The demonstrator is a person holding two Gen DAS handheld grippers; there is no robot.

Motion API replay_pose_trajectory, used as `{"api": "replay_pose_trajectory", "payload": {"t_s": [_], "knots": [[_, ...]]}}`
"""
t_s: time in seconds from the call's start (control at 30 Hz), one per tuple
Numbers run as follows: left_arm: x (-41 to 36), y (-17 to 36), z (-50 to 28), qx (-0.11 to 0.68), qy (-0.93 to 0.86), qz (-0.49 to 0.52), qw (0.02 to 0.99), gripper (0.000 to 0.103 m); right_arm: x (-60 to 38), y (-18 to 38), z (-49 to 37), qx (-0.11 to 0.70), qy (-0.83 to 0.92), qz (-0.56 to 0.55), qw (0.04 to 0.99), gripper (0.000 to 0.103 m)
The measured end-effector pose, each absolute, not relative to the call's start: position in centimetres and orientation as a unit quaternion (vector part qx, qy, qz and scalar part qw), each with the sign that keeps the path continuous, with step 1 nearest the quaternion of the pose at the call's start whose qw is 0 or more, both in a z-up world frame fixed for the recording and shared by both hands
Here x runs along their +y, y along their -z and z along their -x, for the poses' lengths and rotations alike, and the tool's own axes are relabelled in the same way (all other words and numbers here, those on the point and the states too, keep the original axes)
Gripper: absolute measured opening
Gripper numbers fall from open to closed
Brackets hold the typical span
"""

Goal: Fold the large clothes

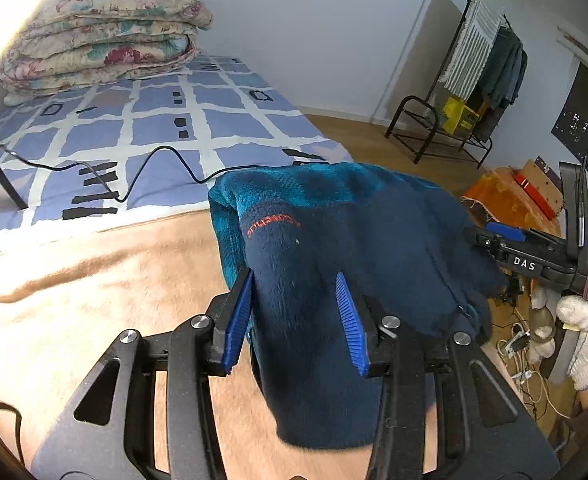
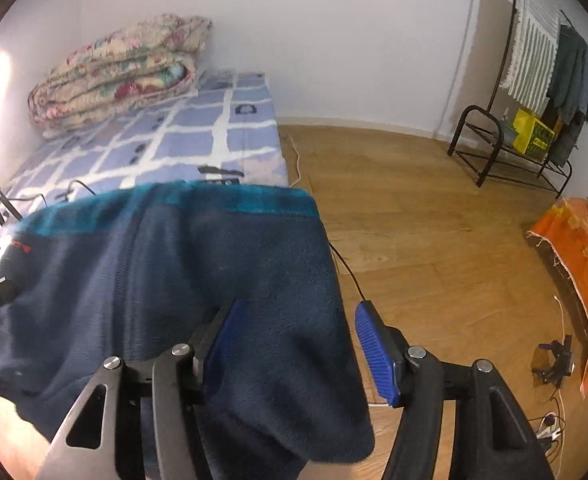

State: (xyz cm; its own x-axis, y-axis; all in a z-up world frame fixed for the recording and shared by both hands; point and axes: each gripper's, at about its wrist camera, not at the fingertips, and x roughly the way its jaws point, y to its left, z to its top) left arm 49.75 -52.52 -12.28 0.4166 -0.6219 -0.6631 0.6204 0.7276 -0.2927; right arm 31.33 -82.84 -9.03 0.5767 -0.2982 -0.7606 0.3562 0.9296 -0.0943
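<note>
A large navy fleece garment (image 1: 358, 240) with a teal band and a small red logo hangs lifted above the tan blanket (image 1: 74, 280) on the bed. My left gripper (image 1: 298, 316) stands open, with the fleece draped down between its blue fingers (image 1: 238, 320). In the right wrist view the same garment (image 2: 174, 280) hangs across my right gripper (image 2: 298, 340), which is also open, its left pad under the fabric and its right pad (image 2: 374, 352) bare beside the garment's edge. The right gripper's body (image 1: 534, 256) shows at the garment's right edge in the left wrist view.
A blue-checked mattress (image 1: 166, 120) carries a folded floral quilt (image 1: 102, 36) and a black cable (image 1: 154, 168). A black clothes rack (image 2: 526, 92) with hanging towels stands by the wall. Orange cloth (image 2: 574, 248) and loose cables lie on the wood floor (image 2: 414, 220).
</note>
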Motion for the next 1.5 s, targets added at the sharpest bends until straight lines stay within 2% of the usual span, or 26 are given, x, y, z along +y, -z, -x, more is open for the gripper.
{"api": "replay_pose_trajectory", "payload": {"t_s": [0.3, 0.6, 0.73, 0.9, 0.97, 1.03, 1.17, 1.3, 1.43, 1.5], "knots": [[-48.2, 8.4, -43.0, 0.359, 0.388, -0.020, 0.849, 0.042, -78.0, 4.8, -27.0, 0.389, 0.165, -0.039, 0.905, 0.061], [-40.8, 0.9, -33.9, 0.336, 0.385, -0.029, 0.859, 0.042, -70.2, -2.3, -18.7, 0.356, 0.143, -0.023, 0.923, 0.062], [-37.1, -2.4, -29.2, 0.320, 0.382, -0.036, 0.866, 0.042, -66.5, -6.3, -14.2, 0.338, 0.147, 0.001, 0.930, 0.069], [-32.2, -5.1, -24.2, 0.314, 0.377, -0.029, 0.871, 0.045, -62.8, -10.0, -8.7, 0.317, 0.145, -0.006, 0.937, 0.070], [-30.5, -5.9, -22.2, 0.307, 0.373, -0.035, 0.875, 0.045, -61.3, -11.1, -6.5, 0.306, 0.144, -0.010, 0.941, 0.079], [-29.1, -6.5, -20.4, 0.306, 0.372, -0.038, 0.876, 0.045, -59.9, -11.6, -4.7, 0.297, 0.137, -0.013, 0.945, 0.080], [-26.3, -7.3, -16.6, 0.296, 0.365, -0.047, 0.882, 0.052, -57.0, -11.5, -1.8, 0.288, 0.147, 0.009, 0.946, 0.082], [-24.7, -7.2, -13.5, 0.286, 0.361, -0.060, 0.886, 0.052, -55.3, -10.9, 0.8, 0.282, 0.148, 0.004, 0.948, 0.082], [-23.7, -6.8, -11.0, 0.277, 0.363, -0.059, 0.888, 0.068, -54.1, -10.3, 2.6, 0.276, 0.155, -0.001, 0.949, 0.082], [-23.5, -6.6, -10.1, 0.274, 0.362, -0.057, 0.889, 0.075, -53.9, -10.1, 3.4, 0.271, 0.153, -0.016, 0.950, 0.090]]}}
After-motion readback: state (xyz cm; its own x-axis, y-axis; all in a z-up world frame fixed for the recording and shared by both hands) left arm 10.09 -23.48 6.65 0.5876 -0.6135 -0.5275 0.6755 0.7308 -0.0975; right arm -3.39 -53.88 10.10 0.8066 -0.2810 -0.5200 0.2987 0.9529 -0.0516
